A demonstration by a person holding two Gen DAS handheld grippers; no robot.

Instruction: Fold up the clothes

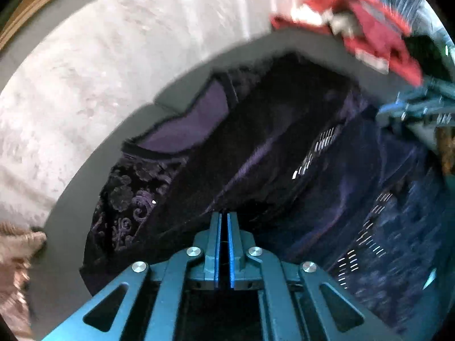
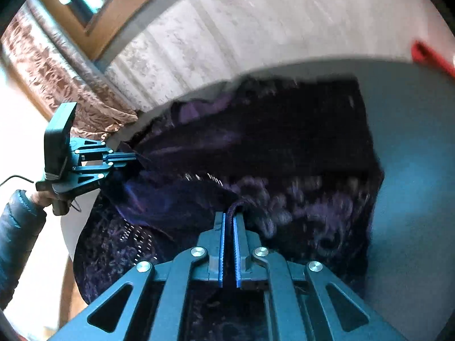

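Garment: dark purple velvet dress with swirl pattern (image 2: 284, 153), spread on grey counter (image 2: 412, 142) ahead of both grippers.
Left gripper (image 1: 223, 218): pinching its edge.
Right gripper (image 2: 229, 218): pinching a fold.

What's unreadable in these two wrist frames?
- Left wrist view: red cloth at top right is motion-blurred; what garment it is can't be told.
- Left wrist view: right gripper is blurred and cut by the edge; its grip is hidden.
- Right wrist view: purple garment runs under the right gripper; its near hem is hidden.
- Right wrist view: left gripper is small; its grip on the garment is unclear.
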